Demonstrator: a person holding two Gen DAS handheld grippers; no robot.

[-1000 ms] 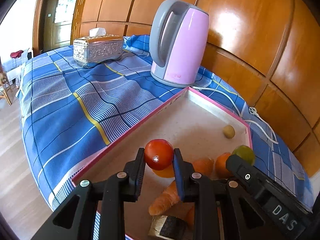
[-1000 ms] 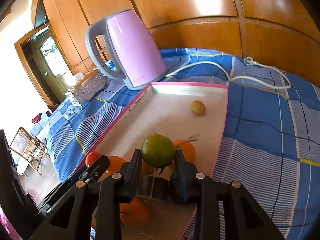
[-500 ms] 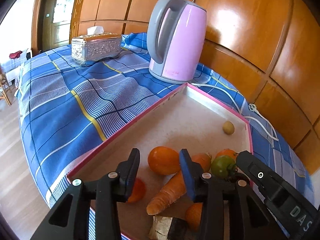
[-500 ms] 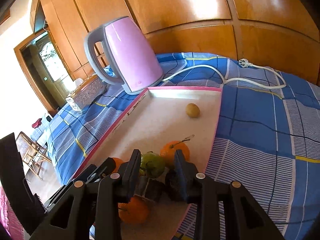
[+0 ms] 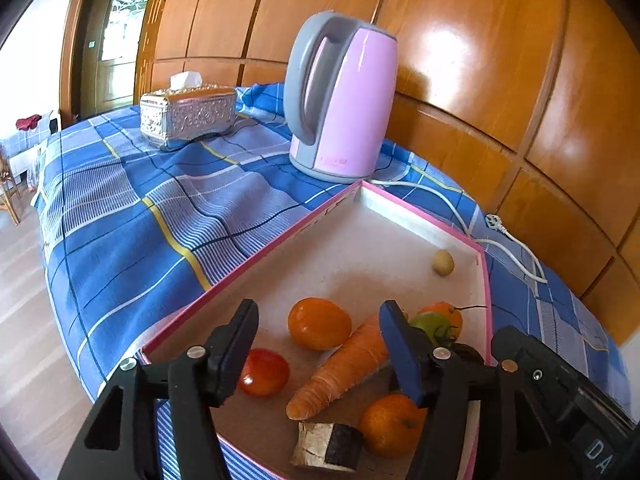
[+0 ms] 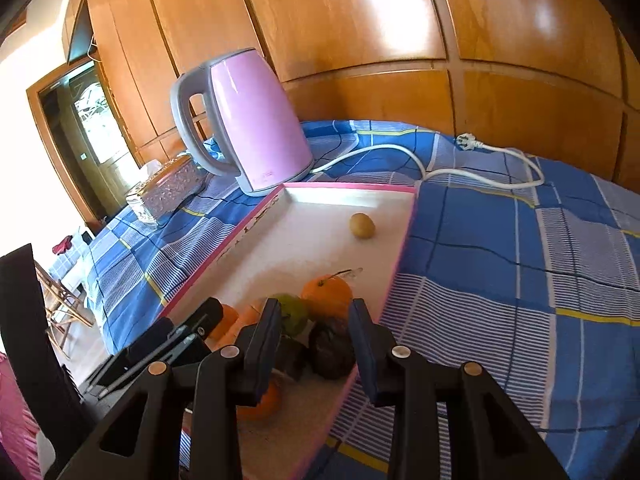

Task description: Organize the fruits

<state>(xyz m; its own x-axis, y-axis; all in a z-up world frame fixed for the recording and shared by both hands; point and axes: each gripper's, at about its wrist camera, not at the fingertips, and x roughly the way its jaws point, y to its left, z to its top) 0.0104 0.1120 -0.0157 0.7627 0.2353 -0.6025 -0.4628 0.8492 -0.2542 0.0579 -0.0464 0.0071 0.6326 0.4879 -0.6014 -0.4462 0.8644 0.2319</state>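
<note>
Two hand-held grippers hover over the near end of the pink-rimmed tray (image 5: 256,258) on the blue checked desk, and both of yours now stand released and empty. From the left: the left hand-held gripper (image 5: 316,344) is spread wide above the red tomato (image 5: 264,372), which lies on the tray floor just beside its left finger. Next come the orange (image 5: 319,329), the carrot (image 5: 344,368) lying slantwise, and the green tomato (image 5: 430,326) tucked against a stemmed orange. The right hand-held gripper (image 6: 312,332) is parted above that green tomato (image 6: 294,312) and a dark lump beside it.

Both tomatoes are likely light, smooth and easily bruised, so close on the widest part across the middle, gently. The carrot looks stiff; take it mid-length.

A second ago each gripper clamped a tomato held aloft, red on the left and green on the right; since then both fruits have been set down and let go.
</note>
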